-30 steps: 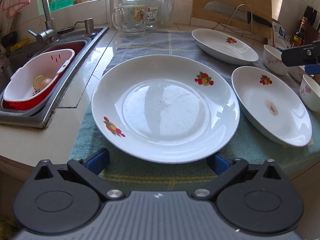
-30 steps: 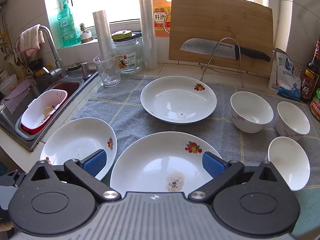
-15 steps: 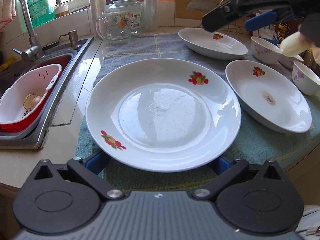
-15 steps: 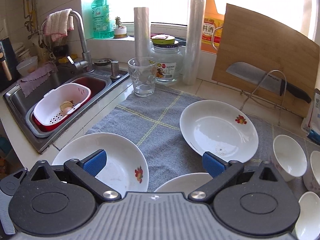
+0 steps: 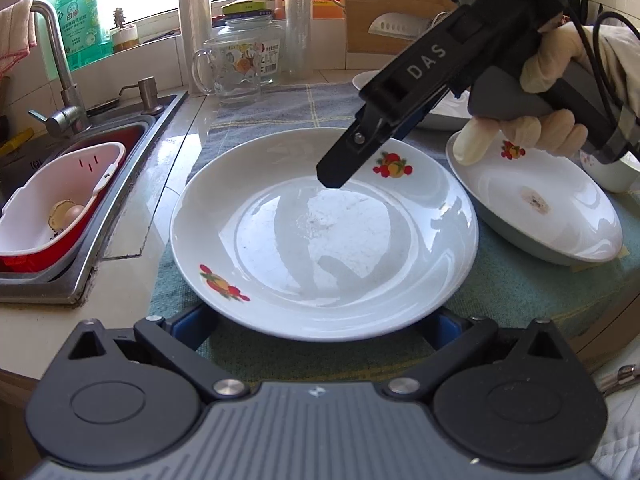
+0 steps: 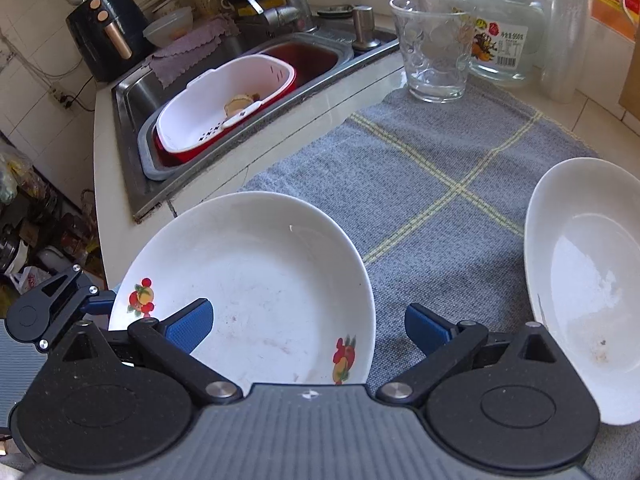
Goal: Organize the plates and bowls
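The desk [image 6: 120,152] carries a grey checked cloth [image 6: 420,184] beside the sink [image 6: 132,92]. On the cloth, the large plate [image 5: 324,232] lies nearest the sink, with a second plate [image 5: 536,208] just beyond it on the far side. A glass cup [image 6: 434,48] stands at the cloth's back edge, near the sink's corner.
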Motion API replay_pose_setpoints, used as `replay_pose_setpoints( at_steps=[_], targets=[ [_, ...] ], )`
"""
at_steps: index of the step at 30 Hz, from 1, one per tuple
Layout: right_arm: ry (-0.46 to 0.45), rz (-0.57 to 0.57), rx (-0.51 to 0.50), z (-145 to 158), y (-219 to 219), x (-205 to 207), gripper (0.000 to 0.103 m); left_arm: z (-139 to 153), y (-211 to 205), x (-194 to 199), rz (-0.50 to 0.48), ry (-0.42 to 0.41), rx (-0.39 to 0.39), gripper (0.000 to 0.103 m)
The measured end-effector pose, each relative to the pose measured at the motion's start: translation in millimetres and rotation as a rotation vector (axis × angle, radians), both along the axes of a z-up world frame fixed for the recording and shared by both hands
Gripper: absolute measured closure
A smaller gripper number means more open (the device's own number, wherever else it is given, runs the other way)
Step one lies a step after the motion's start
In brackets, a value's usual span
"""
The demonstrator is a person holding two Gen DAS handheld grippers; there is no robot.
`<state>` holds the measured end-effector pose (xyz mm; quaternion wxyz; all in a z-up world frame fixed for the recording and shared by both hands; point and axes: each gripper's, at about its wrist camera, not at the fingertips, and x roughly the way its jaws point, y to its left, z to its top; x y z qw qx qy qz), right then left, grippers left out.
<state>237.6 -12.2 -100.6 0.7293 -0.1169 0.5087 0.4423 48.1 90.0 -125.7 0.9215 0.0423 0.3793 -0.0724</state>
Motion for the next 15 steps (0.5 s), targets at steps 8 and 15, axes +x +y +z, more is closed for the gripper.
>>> replay_pose_setpoints(
  at_steps=[8, 15],
  targets=[
    [0.052, 0.055, -0.049, -4.5, 7.7, 10.3, 0.000, 0.3, -0.5, 0.2, -0.001, 0.003, -0.003, 0.000],
    [0.081, 0.094, -0.006, -1.0, 4.7, 20.1, 0.000, 0.6, 2.4, 5.4, -0.048, 0.015, 0.005, 0.000]
  ],
)
